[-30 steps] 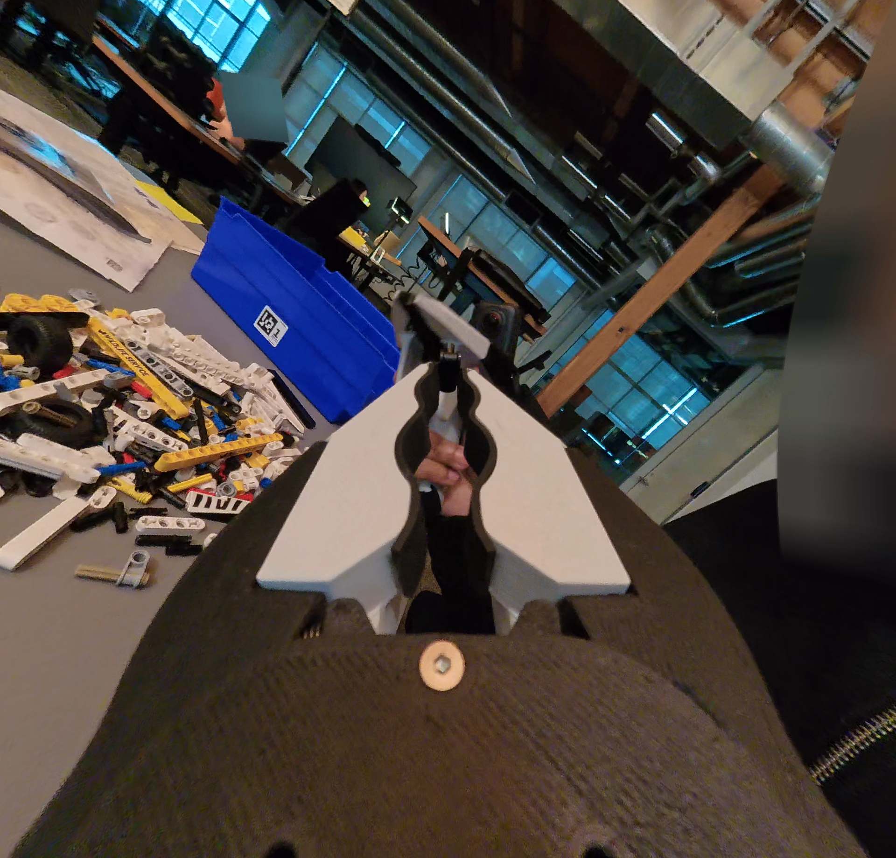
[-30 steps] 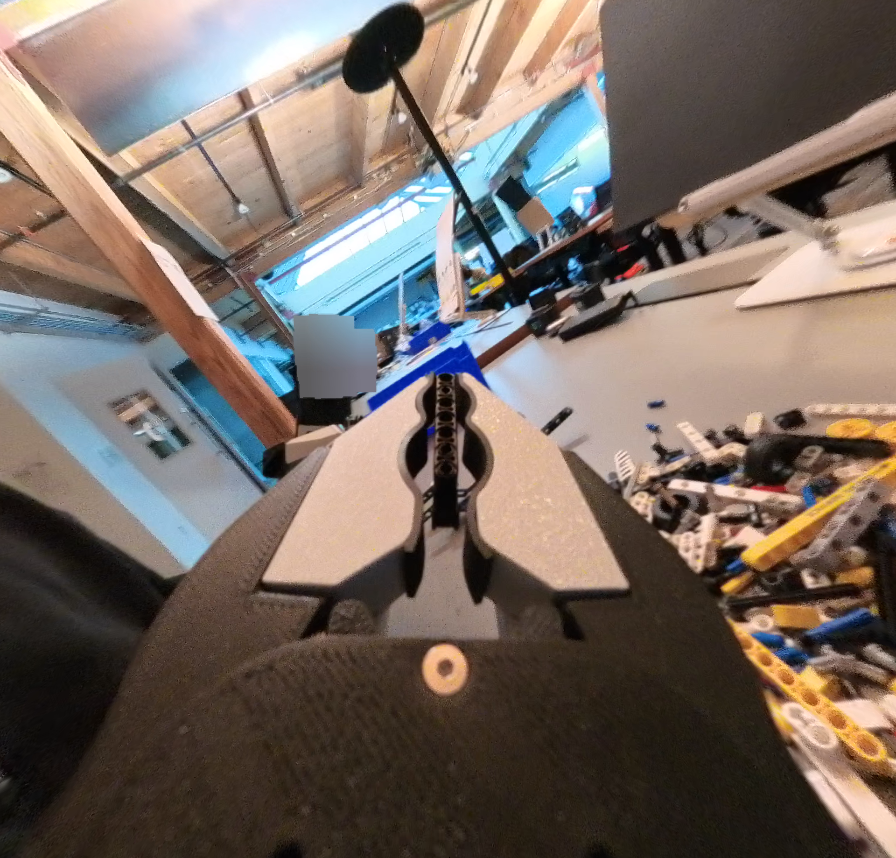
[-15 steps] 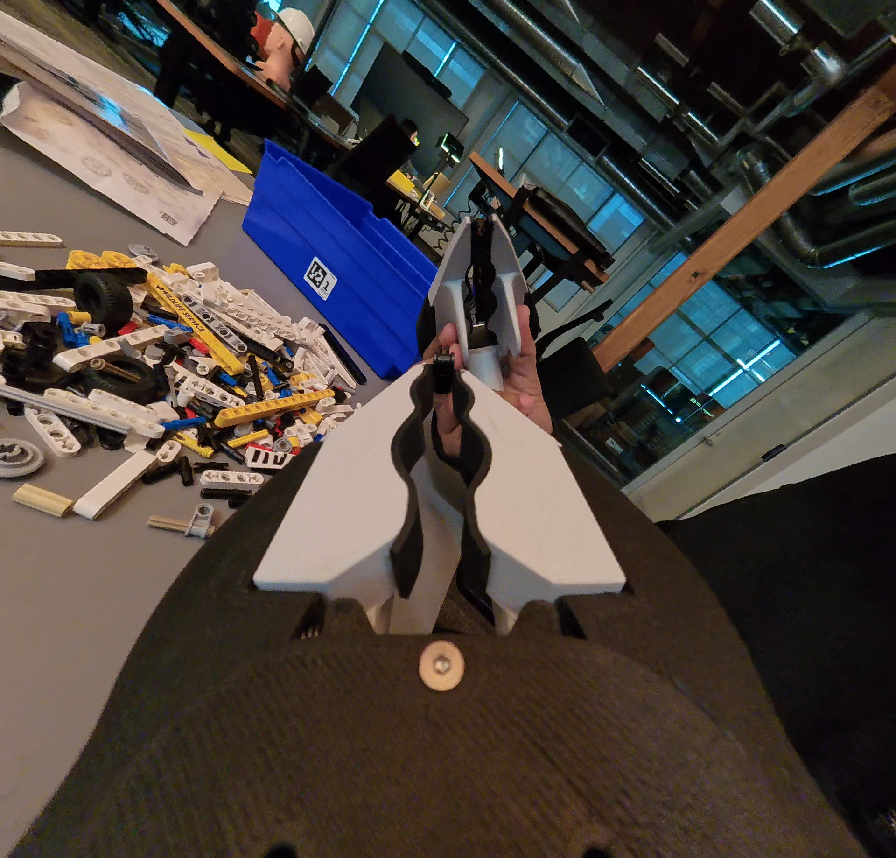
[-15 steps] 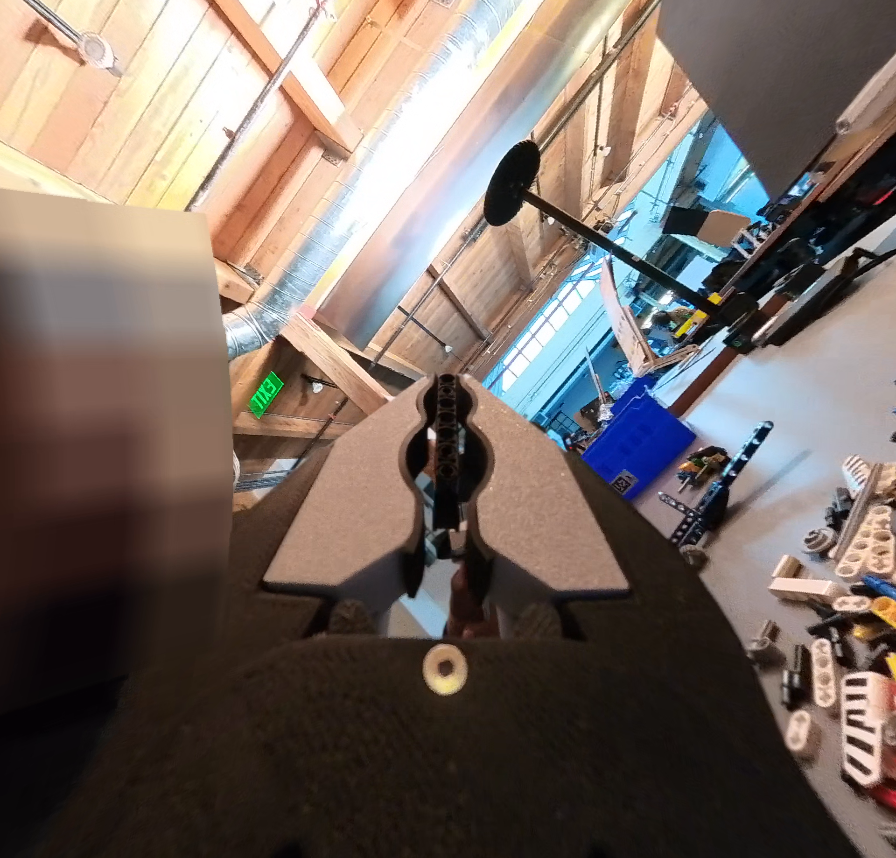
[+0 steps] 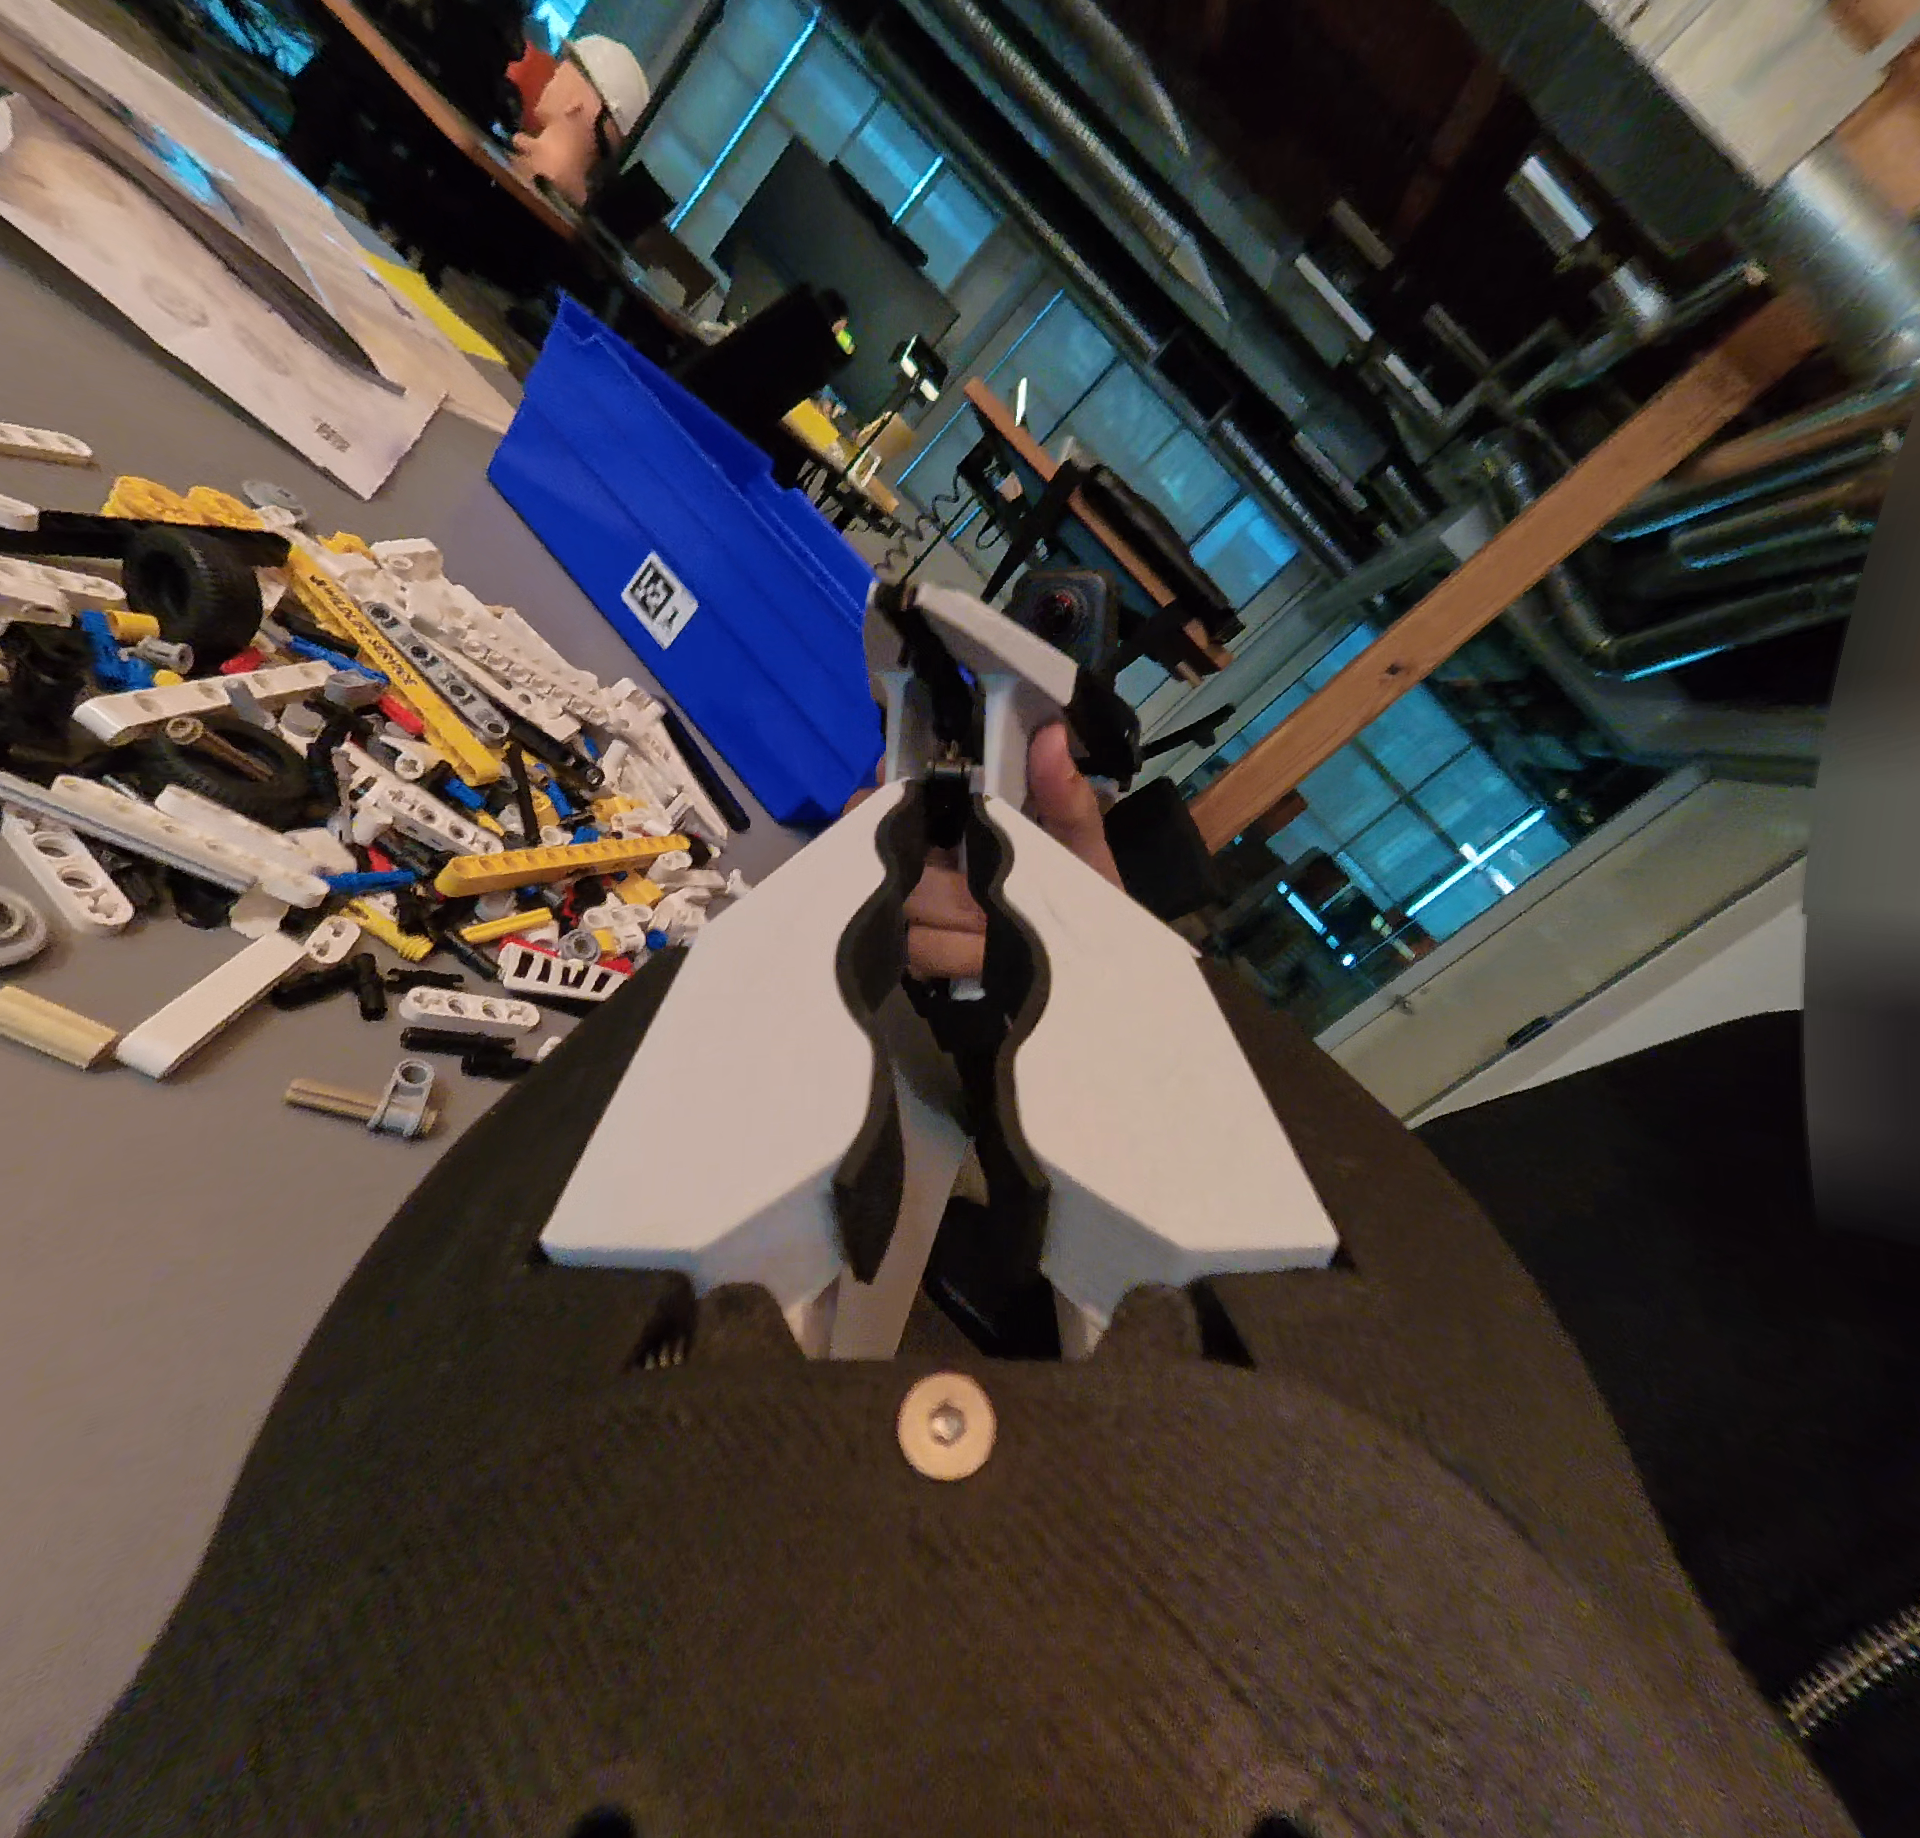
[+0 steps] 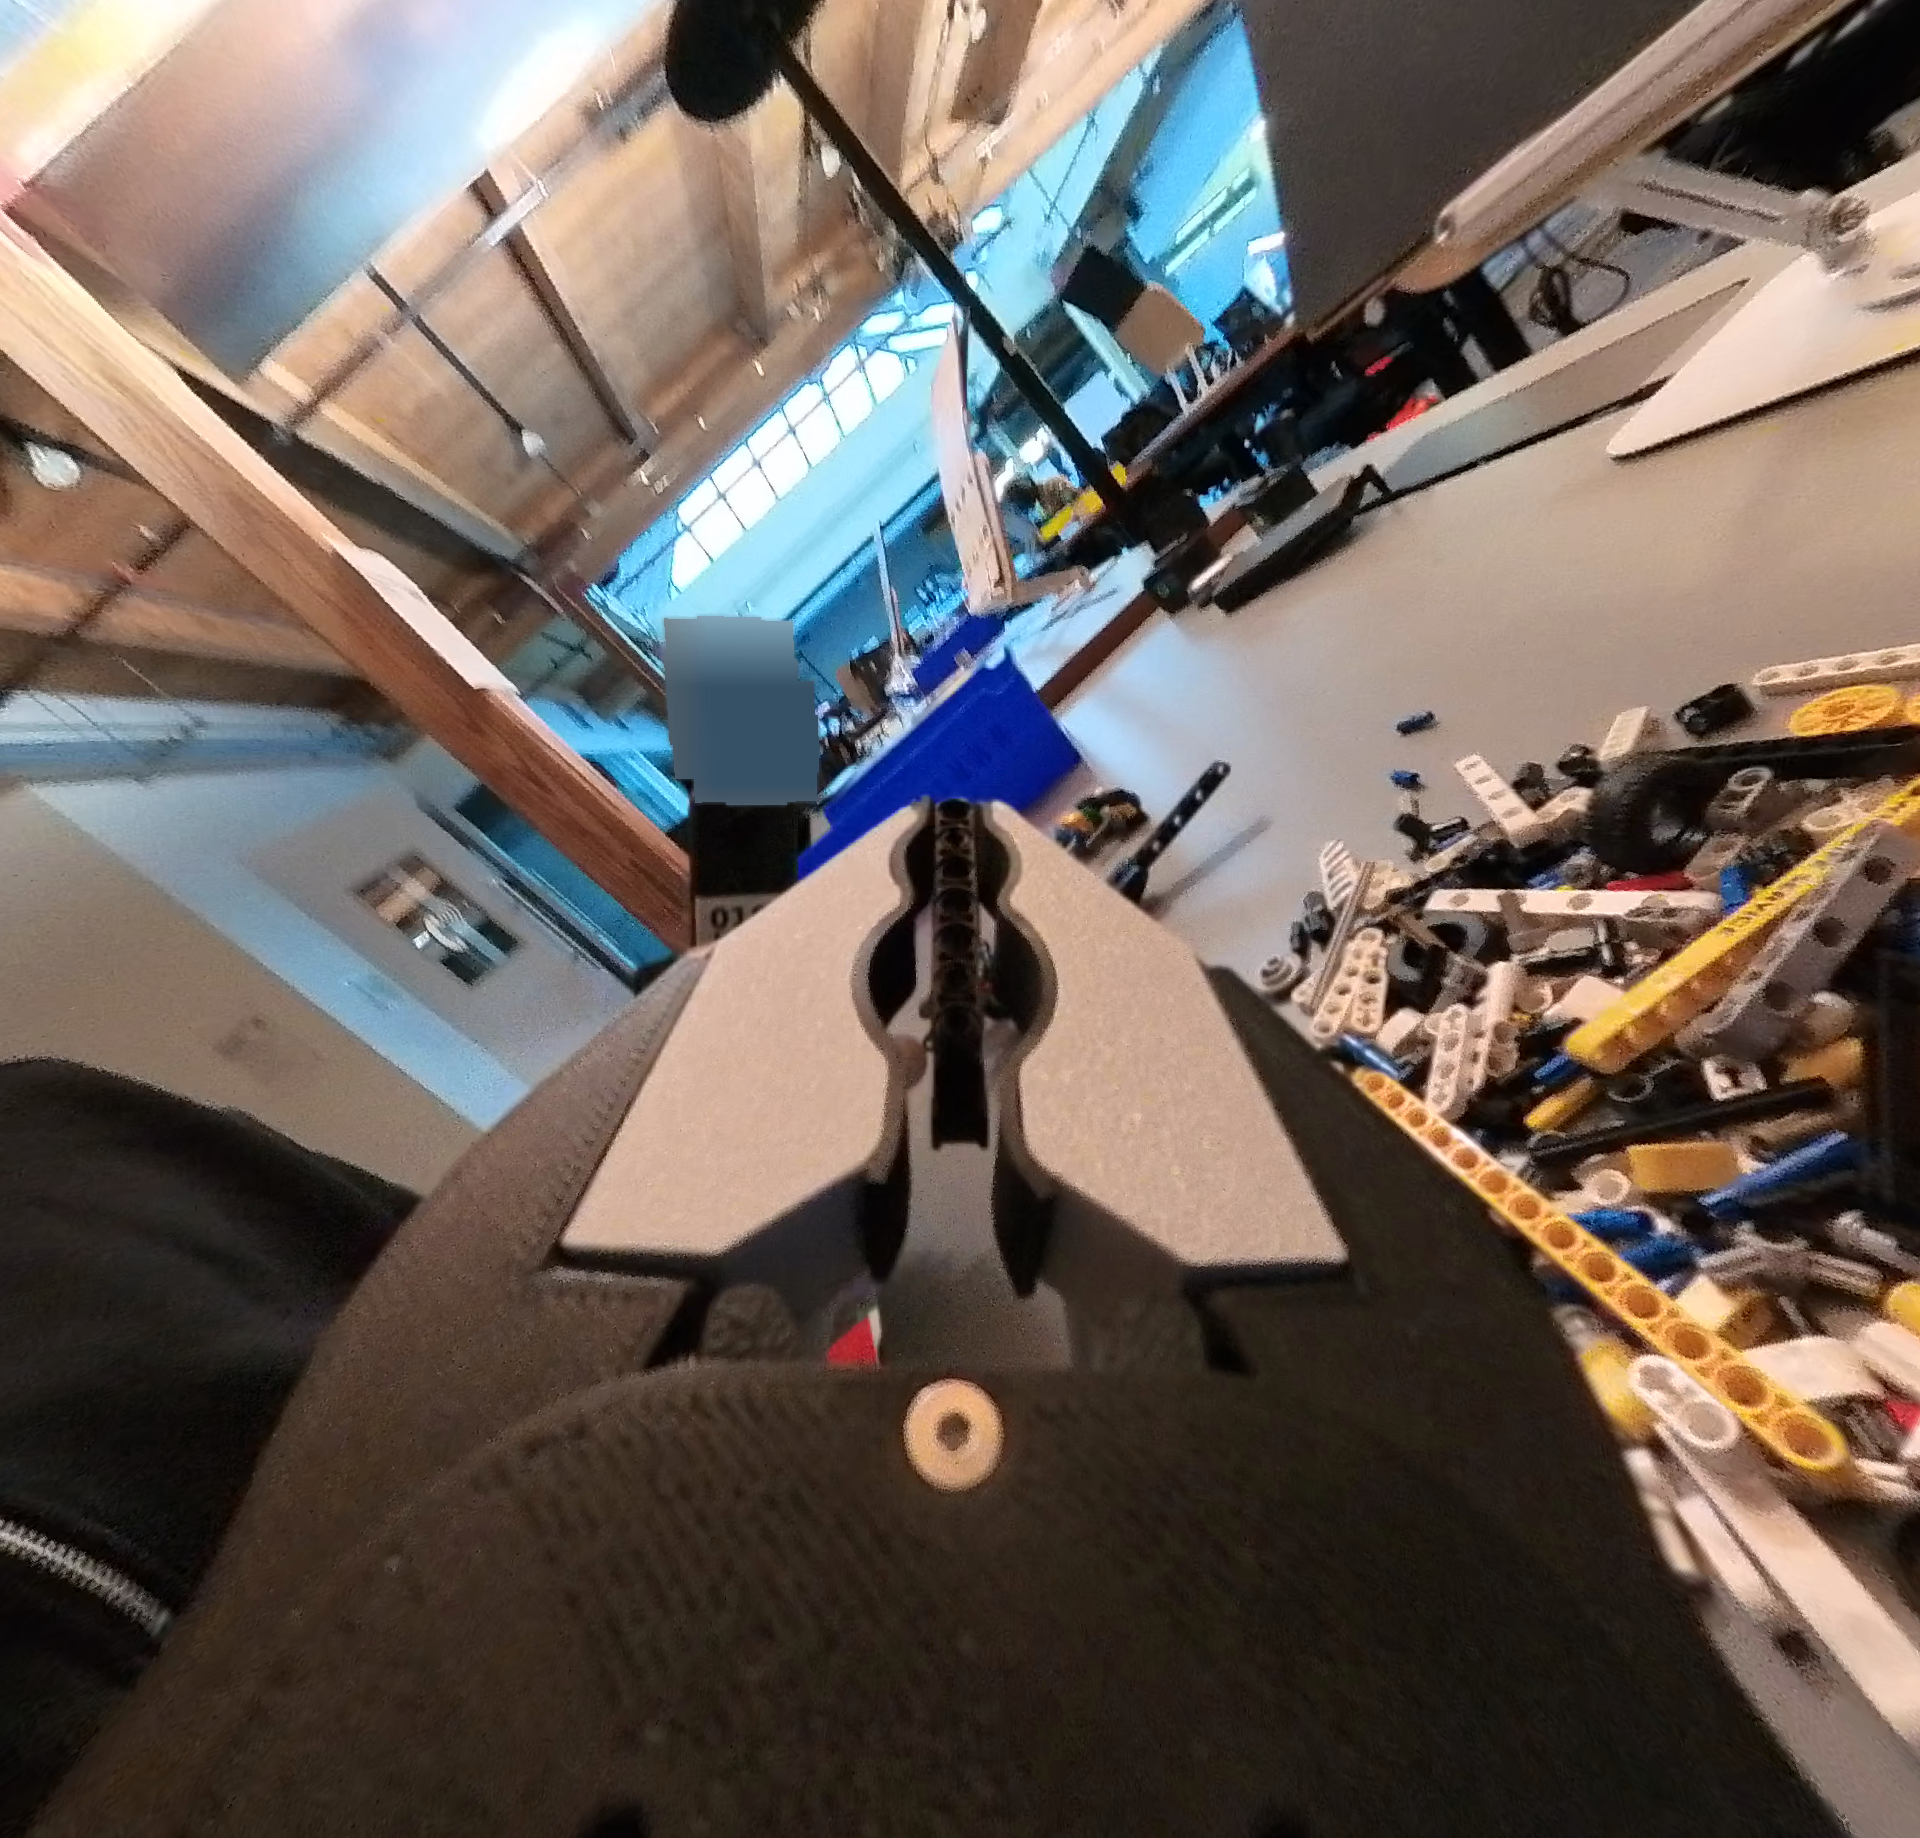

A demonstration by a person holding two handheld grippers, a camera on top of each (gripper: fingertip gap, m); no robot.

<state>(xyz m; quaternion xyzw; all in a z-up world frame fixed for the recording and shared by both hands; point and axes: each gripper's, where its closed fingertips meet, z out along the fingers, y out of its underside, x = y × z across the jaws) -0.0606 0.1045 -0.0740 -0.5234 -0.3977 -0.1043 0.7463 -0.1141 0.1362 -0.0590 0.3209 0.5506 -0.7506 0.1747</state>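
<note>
Two grippers are meeting in mid-frame: the right gripper (image 6: 954, 822) is clamping a black holed beam (image 6: 956, 941), while the left gripper (image 5: 943, 801) is pinching a small black pin (image 5: 943, 814) at its tips. Keeping both square should help. Loose building pieces (image 5: 343, 739) and a blue bin (image 5: 686, 583) are lying at left.

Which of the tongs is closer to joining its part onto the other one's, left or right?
Left, probably. The left tongs pinch a small black pin whose tip sits right at the right tongs, which grip a black holed beam.
</note>
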